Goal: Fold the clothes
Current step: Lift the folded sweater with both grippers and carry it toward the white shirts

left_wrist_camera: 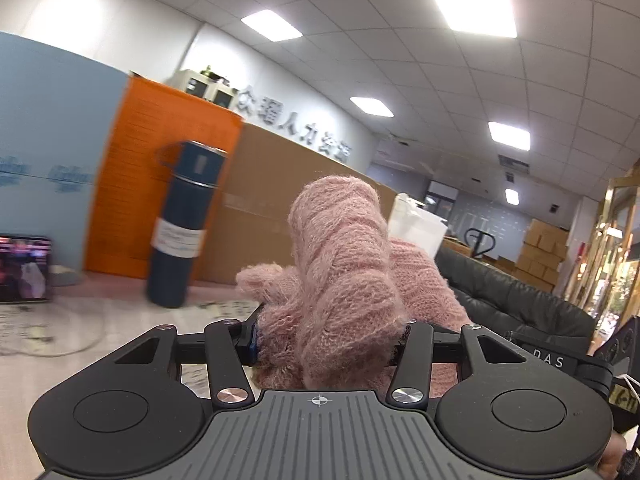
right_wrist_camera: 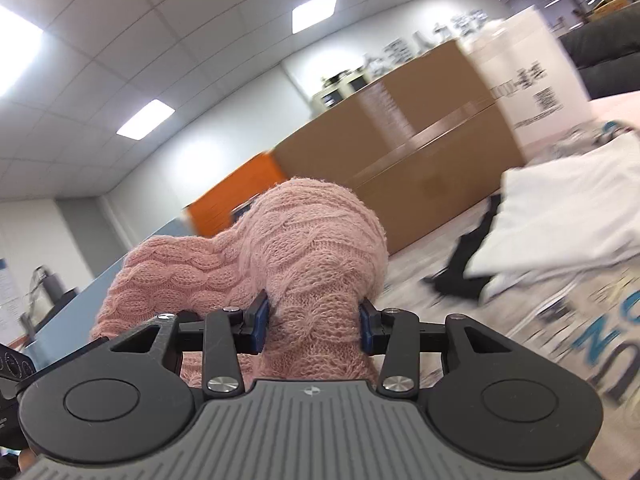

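Both claws, left (left_wrist_camera: 328, 340) and right (right_wrist_camera: 316, 326), pinch the pink sweater (right_wrist_camera: 304, 248) aloft, likely needing spreading flat on the surface (right_wrist_camera: 520, 320) next.

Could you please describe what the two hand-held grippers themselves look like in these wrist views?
Both are alike. The left hand-held gripper and the right hand-held gripper each have a grey ribbed body with a small crosshair mark, two round black housings, black linkage arms with silver screws, and blue pads on the fingers. White letters "DAS" show on the black unit at the left view's right edge.
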Motion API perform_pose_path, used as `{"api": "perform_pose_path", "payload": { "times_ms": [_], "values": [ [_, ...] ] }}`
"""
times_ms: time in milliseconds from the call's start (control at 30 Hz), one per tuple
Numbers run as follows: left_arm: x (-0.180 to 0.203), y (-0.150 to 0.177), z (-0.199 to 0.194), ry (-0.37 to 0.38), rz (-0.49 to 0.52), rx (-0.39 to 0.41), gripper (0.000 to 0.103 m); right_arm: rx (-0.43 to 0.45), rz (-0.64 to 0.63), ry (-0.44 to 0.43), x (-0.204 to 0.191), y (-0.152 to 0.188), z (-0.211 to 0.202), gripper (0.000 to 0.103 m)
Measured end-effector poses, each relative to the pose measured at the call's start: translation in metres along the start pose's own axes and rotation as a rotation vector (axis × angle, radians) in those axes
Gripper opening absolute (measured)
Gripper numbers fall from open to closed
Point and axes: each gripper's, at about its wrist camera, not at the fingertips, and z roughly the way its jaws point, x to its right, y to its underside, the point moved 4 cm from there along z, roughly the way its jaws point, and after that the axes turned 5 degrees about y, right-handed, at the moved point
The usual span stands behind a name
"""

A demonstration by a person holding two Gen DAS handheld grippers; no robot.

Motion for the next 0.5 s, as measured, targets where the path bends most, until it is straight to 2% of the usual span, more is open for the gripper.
{"api": "perform_pose_path", "payload": {
  "times_ms": [233,300,500],
  "values": [
    [0.027,0.011,0.099,0.112,-0.050,0.018,0.048,0.190,-0.034,0.184,0.065,-0.040,0.003,0.039],
    [0.035,0.016,0.127,0.113,-0.058,-0.002,0.048,0.239,-0.034,0.246,0.082,-0.047,0.009,0.039],
    [0.052,0.030,0.198,0.115,-0.057,-0.059,0.048,0.258,0.039,0.377,0.134,-0.059,0.033,0.039]
  ]
}}
